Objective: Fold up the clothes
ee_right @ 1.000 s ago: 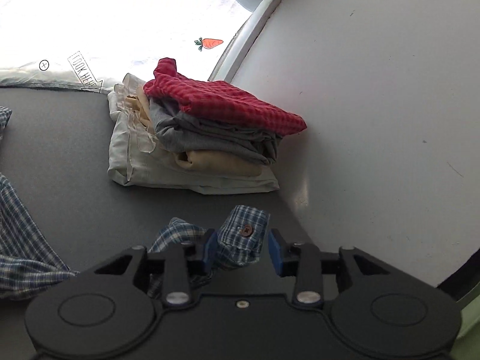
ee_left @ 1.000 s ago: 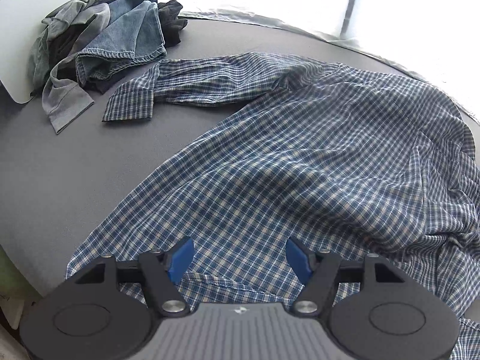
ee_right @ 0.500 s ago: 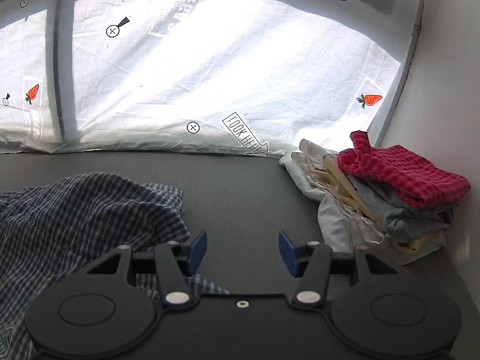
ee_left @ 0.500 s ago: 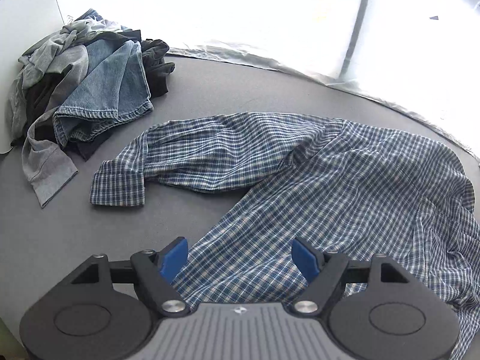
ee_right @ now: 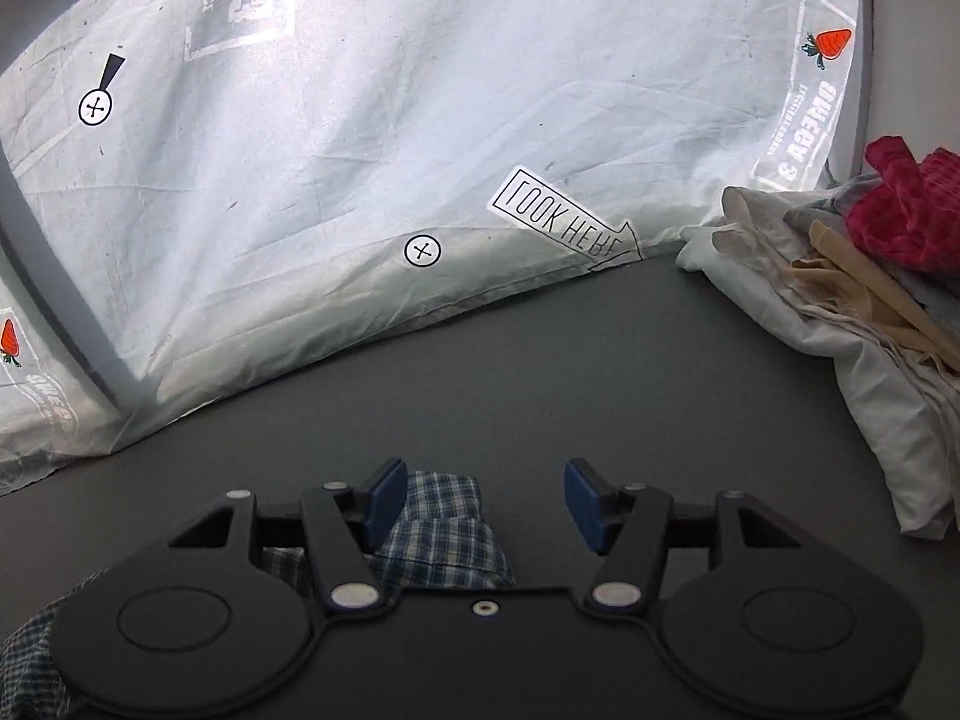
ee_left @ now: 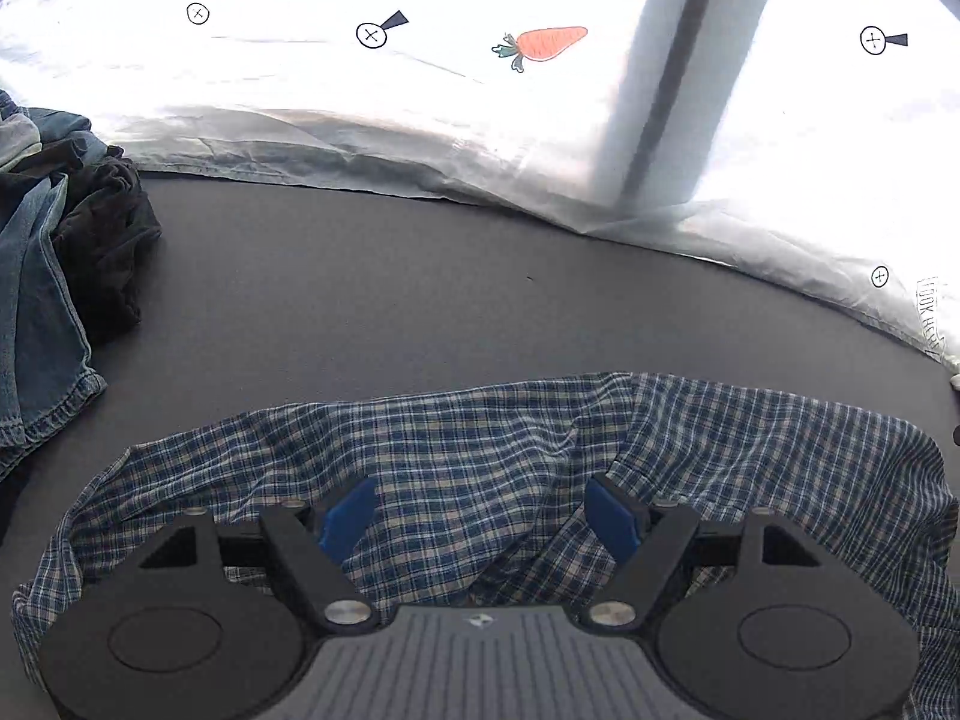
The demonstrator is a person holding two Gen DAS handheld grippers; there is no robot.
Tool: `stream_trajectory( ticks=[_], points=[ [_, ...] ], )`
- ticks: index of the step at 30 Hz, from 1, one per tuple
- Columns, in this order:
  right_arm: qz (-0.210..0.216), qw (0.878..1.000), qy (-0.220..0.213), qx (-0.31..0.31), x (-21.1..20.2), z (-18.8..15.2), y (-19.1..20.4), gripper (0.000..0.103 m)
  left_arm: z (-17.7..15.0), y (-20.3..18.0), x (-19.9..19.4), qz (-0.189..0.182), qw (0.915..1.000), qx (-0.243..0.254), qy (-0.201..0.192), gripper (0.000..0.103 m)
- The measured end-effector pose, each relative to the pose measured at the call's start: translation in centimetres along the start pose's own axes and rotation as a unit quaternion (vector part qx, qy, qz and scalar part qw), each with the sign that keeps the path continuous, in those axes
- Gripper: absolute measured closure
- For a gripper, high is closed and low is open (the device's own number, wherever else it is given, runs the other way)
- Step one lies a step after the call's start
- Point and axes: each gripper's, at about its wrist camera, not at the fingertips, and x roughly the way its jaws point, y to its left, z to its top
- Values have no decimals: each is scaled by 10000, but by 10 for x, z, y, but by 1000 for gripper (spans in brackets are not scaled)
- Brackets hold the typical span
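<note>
1. Since half a second ago both views have tipped upward: the plaid shirt (ee_left: 516, 468) now fills only the bottom of the left view, and only a scrap of it (ee_right: 441, 525) shows in the right view.
2. Printed on the white backdrop sheet (ee_right: 360, 138): "LOOK HERE" in an arrow (ee_right: 561, 219), mirrored lettering beside a carrot (ee_right: 831, 43), and crossed circles.
3. Left claw (ee_left: 483, 519): fingers apart over the shirt. Right claw (ee_right: 480, 504): fingers apart, gripping nothing.
4. Bare grey worktop (ee_left: 420, 300) lies open between shirt and sheet.
5. Denim pile (ee_left: 42, 300) crowds the left edge; folded stack (ee_right: 870, 276) the right.
</note>
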Motion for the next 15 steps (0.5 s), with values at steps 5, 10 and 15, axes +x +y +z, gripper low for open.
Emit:
stream_trajectory(
  ticks=[5,10,15],
  points=[
    [184,9993,312,121,26,-11,7,31,21,-30,34,-321,9988,358,21,25],
    [392,9971,648,-26,36,-26,16,28,37,-68,62,-622,9931,998,-4,25],
    [786,9930,728,-495,35,-26,23,89,46,-87,85,-988,9814,1638,133,25]
  ],
)
